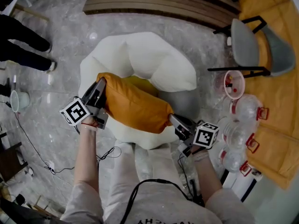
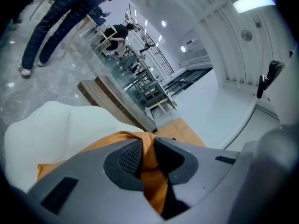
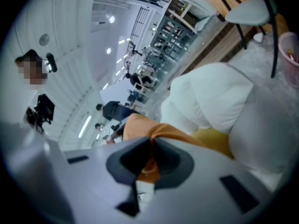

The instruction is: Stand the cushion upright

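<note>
From the head view, the plump orange fabric cushion (image 1: 135,104) stretched lengthwise between my two hands, over the front of a big white padded seat (image 1: 154,62) on the grey marbled floor (image 1: 60,41). It was oblong and well stuffed, with a smooth, slightly shiny cover that puckered into creases at both ends. My left gripper (image 1: 100,87) had its left end and my right gripper (image 1: 174,120) its right end. A yellow cushion (image 1: 140,83) peeked out just behind it. I could not tell whether the orange one rested on the seat or hung clear of it.

In the left gripper view, my fingers (image 2: 127,157) were clamped on a bunched fold of the orange cushion (image 2: 152,176), the cloth squeezed into a narrow strip between the pads and spreading out past the tips of the left gripper (image 2: 147,141). The white padded seat (image 2: 56,125) swelled behind.

In the right gripper view, the right gripper (image 3: 150,143) was pinched nearly together on a thin corner of the orange cushion (image 3: 140,125), which gathered into a ridge at the fingers (image 3: 128,160). The yellow cushion (image 3: 210,141) and the white padded seat (image 3: 210,97) lay beyond it.
</note>
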The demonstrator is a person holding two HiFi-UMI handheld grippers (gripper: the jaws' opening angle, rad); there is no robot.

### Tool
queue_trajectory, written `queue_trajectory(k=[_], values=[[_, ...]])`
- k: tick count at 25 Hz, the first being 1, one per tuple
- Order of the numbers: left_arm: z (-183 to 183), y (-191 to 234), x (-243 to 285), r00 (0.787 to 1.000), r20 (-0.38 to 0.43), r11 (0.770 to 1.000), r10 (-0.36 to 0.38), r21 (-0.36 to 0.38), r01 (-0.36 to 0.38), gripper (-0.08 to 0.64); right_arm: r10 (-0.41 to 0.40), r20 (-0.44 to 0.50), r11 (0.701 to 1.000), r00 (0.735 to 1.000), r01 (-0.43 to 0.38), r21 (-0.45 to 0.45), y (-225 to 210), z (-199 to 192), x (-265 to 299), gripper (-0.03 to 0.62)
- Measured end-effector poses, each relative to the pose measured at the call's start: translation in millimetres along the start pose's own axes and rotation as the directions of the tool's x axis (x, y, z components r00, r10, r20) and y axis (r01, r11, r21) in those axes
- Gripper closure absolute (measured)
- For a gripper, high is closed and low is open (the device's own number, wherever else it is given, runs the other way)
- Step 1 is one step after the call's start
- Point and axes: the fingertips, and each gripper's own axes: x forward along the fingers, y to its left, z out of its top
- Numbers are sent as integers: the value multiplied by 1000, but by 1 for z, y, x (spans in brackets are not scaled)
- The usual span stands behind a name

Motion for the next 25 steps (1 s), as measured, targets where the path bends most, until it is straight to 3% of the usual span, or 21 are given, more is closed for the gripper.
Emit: queue_trajectory(k=[3, 7, 25], values=[[-4, -8, 24, 994, -108, 998, -26, 59, 32, 479, -10, 37, 1000, 999, 9, 16, -14, 10, -8, 555], [-6, -10, 51, 984, -174, 993, -27, 108, 46, 479, -38, 91, 999, 995, 34, 41, -25, 23, -12, 555], [8, -35, 141, 972, -232, 990, -43, 119, 72, 478, -73, 231, 997, 970, 76, -4, -38, 96, -28, 555]])
